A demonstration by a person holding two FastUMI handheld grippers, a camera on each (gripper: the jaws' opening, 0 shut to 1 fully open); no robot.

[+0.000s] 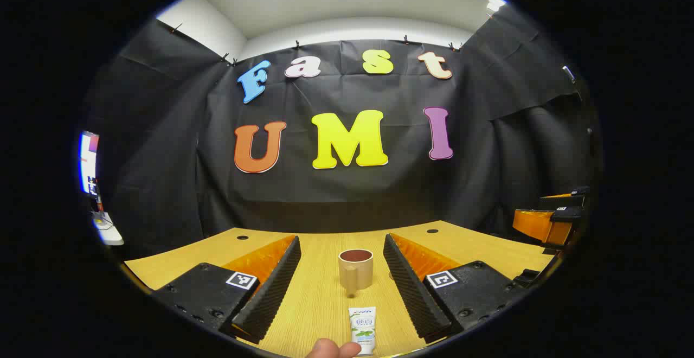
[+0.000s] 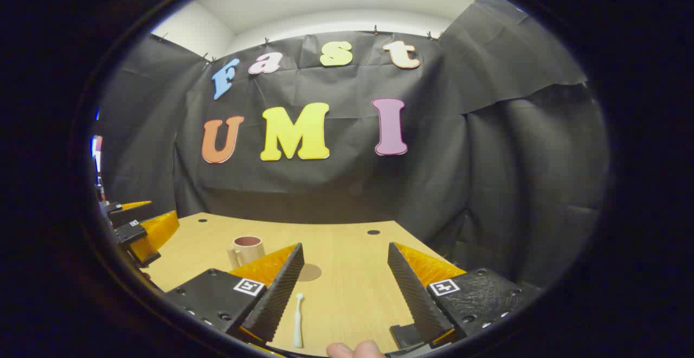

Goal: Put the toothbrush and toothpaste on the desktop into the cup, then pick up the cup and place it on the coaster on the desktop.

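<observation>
The left claw (image 1: 342, 282) is spread, the toothpaste (image 1: 362, 330) between its fingers, before the cup (image 1: 355, 269); the right claw (image 2: 342, 287) is spread beside the toothbrush (image 2: 297, 320).

Both views sit low over the desktop (image 1: 325, 304), facing the booth's back wall. The left gripper view looks straight at the cup (image 1: 355, 269), quite near. The right gripper view looks from farther right, with the cup (image 2: 246, 249) off toward the table's left edge. Both share the cup and the table's far edge.
</observation>
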